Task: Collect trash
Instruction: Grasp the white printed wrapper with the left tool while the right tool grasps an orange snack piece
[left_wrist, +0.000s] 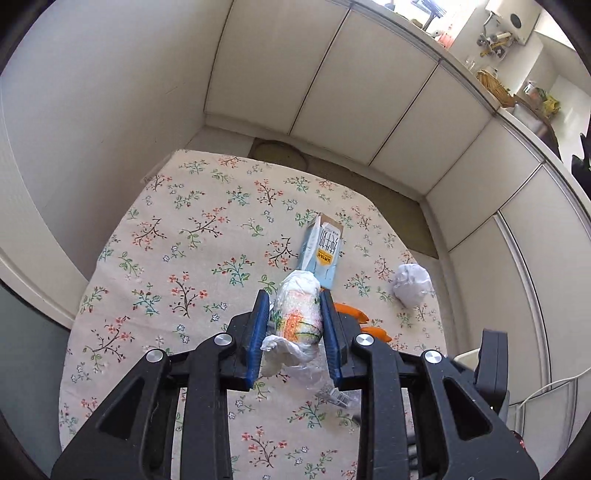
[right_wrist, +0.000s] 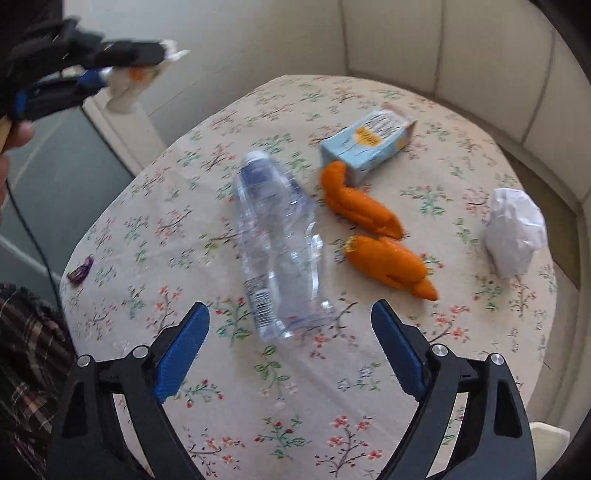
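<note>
Bottle lies straight ahead of our right gripper, lengthwise to it

Our right gripper (right_wrist: 290, 330) hangs spread wide with nothing in it, just behind the base of the plastic bottle (right_wrist: 275, 243), which lies flat on the tablecloth (right_wrist: 147, 221) with its cap pointing away from us. Its long axis runs nearly along our fingers, so we judge the pads would close across its width. Our left gripper (left_wrist: 294, 306) is clamped on a crumpled wrapper (left_wrist: 297, 314), lifted above the cloth, so the right is the free one.

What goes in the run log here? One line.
left gripper: shut on cup noodle container, lifted | right gripper: open, near plastic bottle | table
</note>
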